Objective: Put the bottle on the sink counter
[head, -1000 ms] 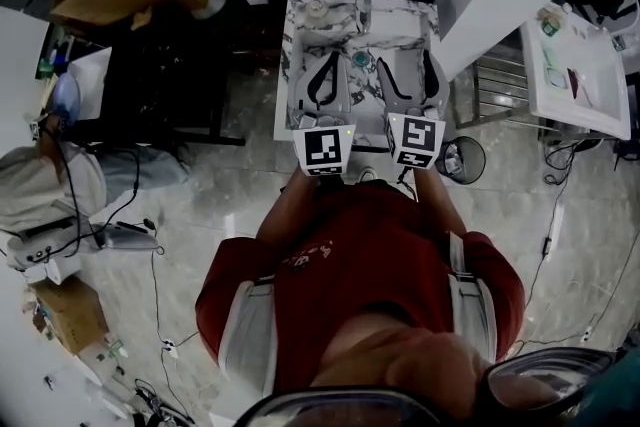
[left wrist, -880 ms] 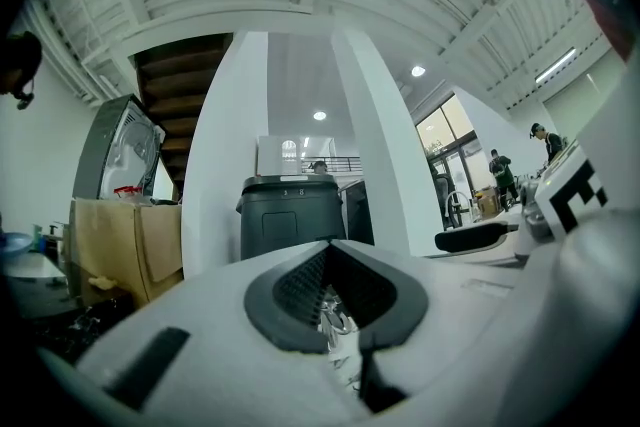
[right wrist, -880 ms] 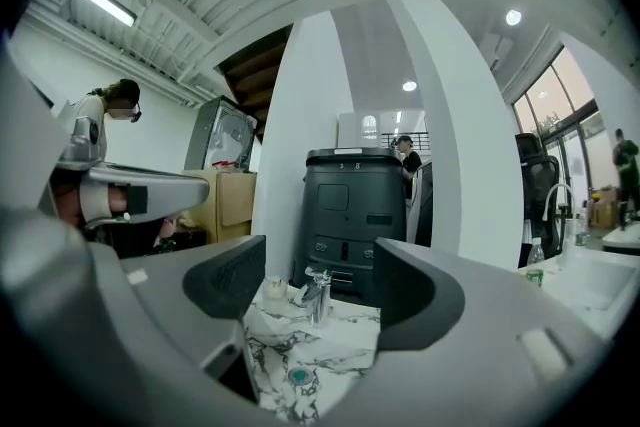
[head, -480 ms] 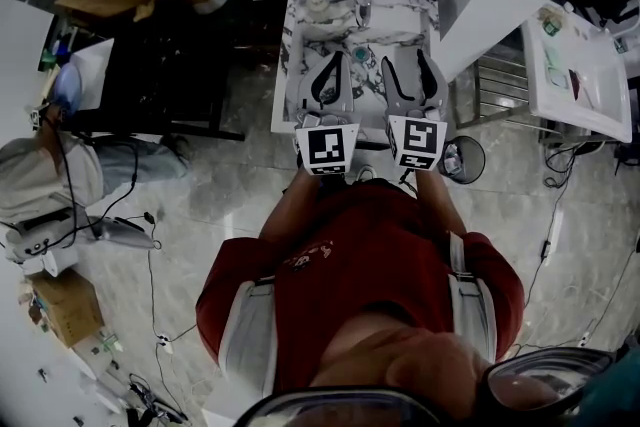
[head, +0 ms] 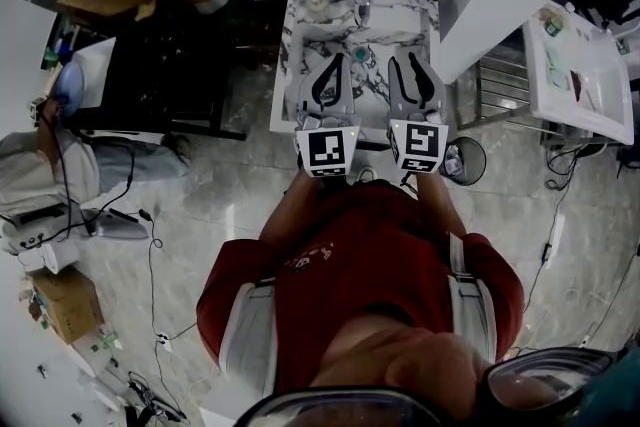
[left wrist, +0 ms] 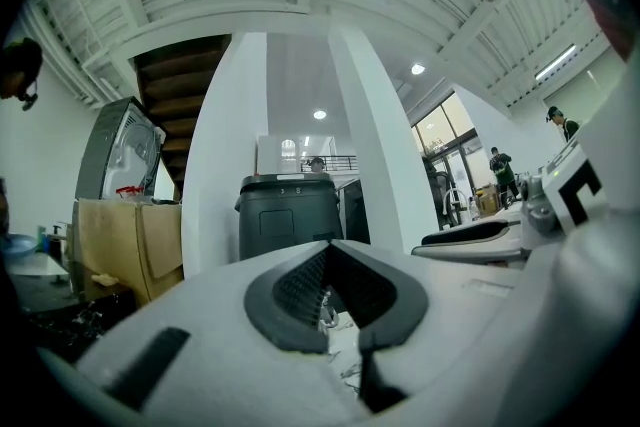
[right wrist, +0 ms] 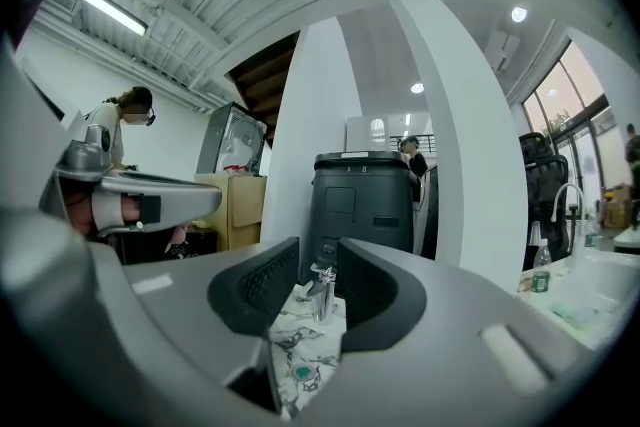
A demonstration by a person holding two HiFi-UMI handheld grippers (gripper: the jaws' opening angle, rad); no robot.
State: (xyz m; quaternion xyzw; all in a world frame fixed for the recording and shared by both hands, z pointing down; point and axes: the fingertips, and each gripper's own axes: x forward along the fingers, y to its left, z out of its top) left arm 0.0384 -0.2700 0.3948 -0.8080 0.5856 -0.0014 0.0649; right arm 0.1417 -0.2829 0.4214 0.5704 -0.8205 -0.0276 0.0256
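Note:
The marbled sink counter (head: 300,35) lies straight ahead, with its chrome faucet (head: 362,5) at the back and the drain (head: 358,55) in the basin. A pale round-topped thing (head: 318,3), perhaps a bottle seen from above, stands on the counter's back left corner. My left gripper (head: 335,57) hovers over the basin's left half, shut and empty (left wrist: 328,255). My right gripper (head: 403,61) hovers over the right half. Its jaws are closing with nothing between them; the faucet (right wrist: 320,287) and drain (right wrist: 300,372) show through the gap (right wrist: 318,280).
A dark grey bin (right wrist: 365,200) stands behind the sink between white pillars. A small round trash can (head: 462,158) sits on the floor to the right. A white table (head: 585,85) at far right carries a small green-labelled bottle (right wrist: 541,267). A person (head: 45,170) sits at left.
The right gripper's jaws have drawn much closer together. Both grippers moved slightly forward over the sink early on, then held still.

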